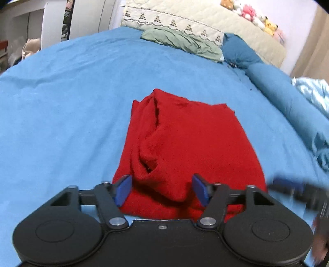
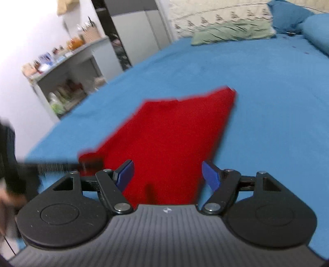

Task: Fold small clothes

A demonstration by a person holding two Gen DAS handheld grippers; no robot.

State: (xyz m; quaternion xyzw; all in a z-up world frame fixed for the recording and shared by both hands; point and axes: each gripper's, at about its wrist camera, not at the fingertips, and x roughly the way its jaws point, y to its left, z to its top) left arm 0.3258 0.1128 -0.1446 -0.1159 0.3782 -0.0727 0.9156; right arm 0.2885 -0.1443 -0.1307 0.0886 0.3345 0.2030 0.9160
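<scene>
A red garment (image 1: 185, 143) lies folded into a rough rectangle on the blue bed sheet (image 1: 72, 102), with a rumpled ridge down its left side. My left gripper (image 1: 162, 190) is open over the garment's near edge, holding nothing. The right gripper shows blurred at the right edge of the left wrist view (image 1: 296, 189). In the right wrist view the red garment (image 2: 170, 139) lies ahead, and my right gripper (image 2: 168, 176) is open over its near right corner, empty. The left gripper appears blurred at the left there (image 2: 61, 164).
A folded green cloth (image 1: 181, 42) lies at the far side of the bed by a cream quilt (image 1: 205, 18). Blue pillows (image 1: 273, 90) line the right. Plush toys (image 1: 257, 16) sit beyond. A cluttered shelf unit (image 2: 67, 71) stands left of the bed.
</scene>
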